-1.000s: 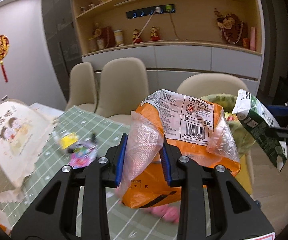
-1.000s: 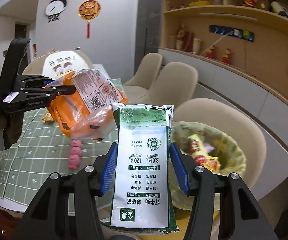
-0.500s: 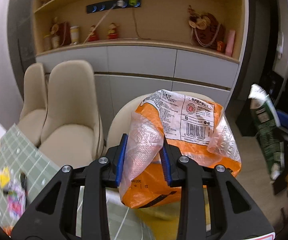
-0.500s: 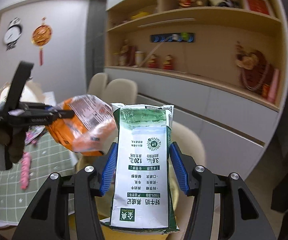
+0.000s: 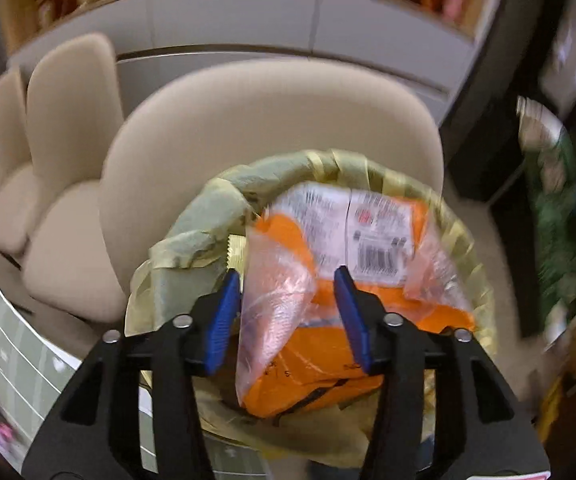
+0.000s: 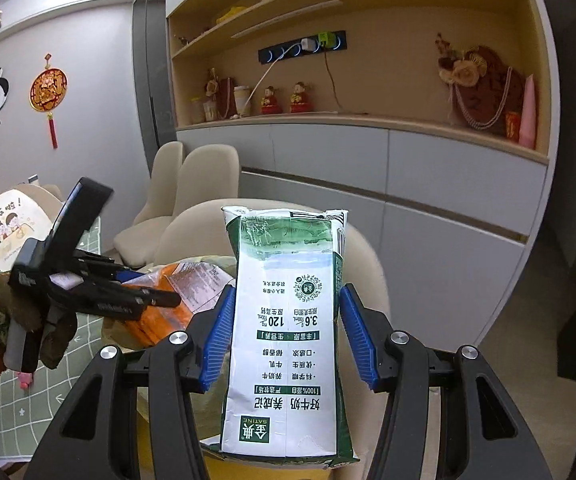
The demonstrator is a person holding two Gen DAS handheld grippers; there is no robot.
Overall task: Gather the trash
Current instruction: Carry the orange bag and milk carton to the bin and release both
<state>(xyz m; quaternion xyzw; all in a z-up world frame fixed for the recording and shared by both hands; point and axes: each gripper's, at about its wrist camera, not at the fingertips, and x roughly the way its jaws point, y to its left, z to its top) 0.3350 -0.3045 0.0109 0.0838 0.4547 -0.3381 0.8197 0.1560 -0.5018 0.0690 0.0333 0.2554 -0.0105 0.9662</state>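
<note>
My left gripper [image 5: 288, 312] hangs over a trash bin lined with a yellow-green bag [image 5: 215, 204]. Its jaws stand wide apart, and the orange and white snack bag [image 5: 328, 280] lies between them, over the bin's mouth, without being pinched. From the right wrist view the left gripper [image 6: 167, 300] shows at the left with the orange bag [image 6: 155, 316] under it. My right gripper [image 6: 285, 336] is shut on a green and white milk carton [image 6: 288, 328], held upright. The carton also shows blurred at the right of the left wrist view [image 5: 548, 184].
Beige chairs [image 5: 271, 120] stand behind the bin. The green-checked table [image 6: 7, 400] lies to the left, with a printed paper bag [image 6: 7, 232] on it. Grey cabinets and wooden shelves [image 6: 368, 152] with ornaments fill the back wall.
My left gripper swung from the table over to the bin, tilted down and opened, loosening its hold on the orange bag. My right gripper kept hold of the carton and turned right.
</note>
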